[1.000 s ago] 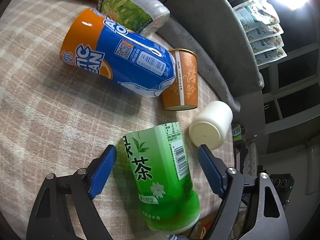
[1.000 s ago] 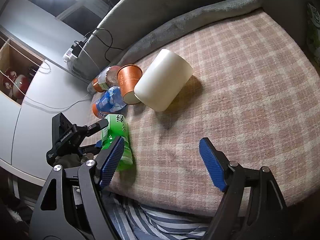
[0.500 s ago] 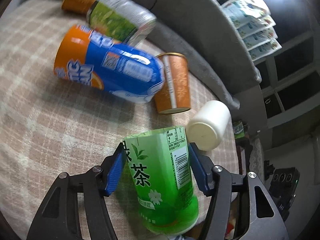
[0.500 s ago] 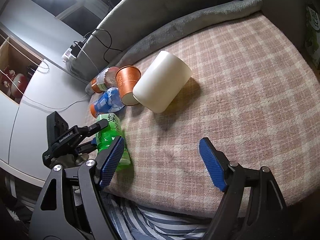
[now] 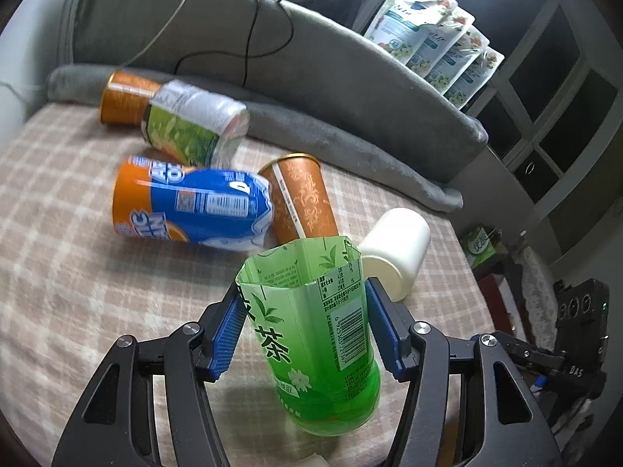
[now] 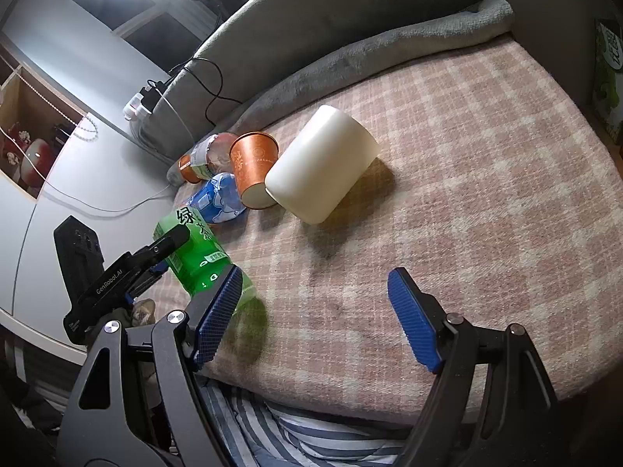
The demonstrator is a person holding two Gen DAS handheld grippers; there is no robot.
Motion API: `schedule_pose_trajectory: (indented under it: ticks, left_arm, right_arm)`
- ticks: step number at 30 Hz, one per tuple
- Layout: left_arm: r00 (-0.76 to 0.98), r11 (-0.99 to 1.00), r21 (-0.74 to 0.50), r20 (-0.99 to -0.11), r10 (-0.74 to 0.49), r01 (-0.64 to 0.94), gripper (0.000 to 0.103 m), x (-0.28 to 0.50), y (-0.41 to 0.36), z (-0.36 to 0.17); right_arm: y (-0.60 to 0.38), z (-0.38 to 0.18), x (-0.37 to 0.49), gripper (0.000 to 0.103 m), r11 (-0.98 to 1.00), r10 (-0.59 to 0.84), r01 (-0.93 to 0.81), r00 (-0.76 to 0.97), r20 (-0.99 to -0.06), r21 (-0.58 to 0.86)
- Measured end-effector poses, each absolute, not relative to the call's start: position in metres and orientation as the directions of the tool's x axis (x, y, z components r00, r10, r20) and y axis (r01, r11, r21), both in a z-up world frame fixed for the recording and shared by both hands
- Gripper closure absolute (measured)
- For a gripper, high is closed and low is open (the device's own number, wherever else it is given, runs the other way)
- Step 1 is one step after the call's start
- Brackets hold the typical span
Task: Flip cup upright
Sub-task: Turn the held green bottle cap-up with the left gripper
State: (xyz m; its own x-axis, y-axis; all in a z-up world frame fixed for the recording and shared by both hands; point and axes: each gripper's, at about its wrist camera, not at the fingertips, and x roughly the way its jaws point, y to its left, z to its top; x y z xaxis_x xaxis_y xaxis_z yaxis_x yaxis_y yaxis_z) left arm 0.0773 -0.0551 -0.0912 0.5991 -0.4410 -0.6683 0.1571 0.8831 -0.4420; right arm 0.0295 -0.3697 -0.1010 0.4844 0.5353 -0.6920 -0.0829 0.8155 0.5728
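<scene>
A green tea-label cup (image 5: pixel 311 334) is clamped between the blue pads of my left gripper (image 5: pixel 305 327), tilted up with its open mouth away from me and its base near the plaid surface. It also shows in the right wrist view (image 6: pixel 194 253), held by the left gripper (image 6: pixel 155 257). My right gripper (image 6: pixel 315 319) is open and empty above the plaid cover near its front edge. A white cup (image 6: pixel 323 169) lies on its side; it also shows in the left wrist view (image 5: pixel 397 249).
An orange patterned cup (image 5: pixel 303 202), a blue-orange cup (image 5: pixel 190 210), and a green-white cup (image 5: pixel 190 124) lie on their sides on the plaid cover (image 6: pixel 486 194). A grey blanket roll (image 6: pixel 389 50) and sofa back border the far side. Pouches (image 5: pixel 428 43) stand behind.
My left gripper closed on the green cup and tipped it up from lying flat toward upright. The right gripper stayed still and open.
</scene>
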Motion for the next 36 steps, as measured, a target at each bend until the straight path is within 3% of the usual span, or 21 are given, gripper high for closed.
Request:
schedule_pose_trajectory:
  ticks: [20,36]
  left_arm:
    - [0.736,0.954,-0.178,-0.608,-0.298,0.239,0.044,0.073,-0.082,-0.082]
    - [0.759,0.959,-0.102,-0.59,-0.273,0.266,0.044,0.066,-0.094,-0.082]
  right_arm:
    - [-0.372,-0.1,0.028,0.023,0.822,0.524,-0.076,0.488,-0.698,0.565]
    - [-0.369,-0.091,0.026,0.023,0.845,0.493,-0.089,0.512,-0.704,0.527]
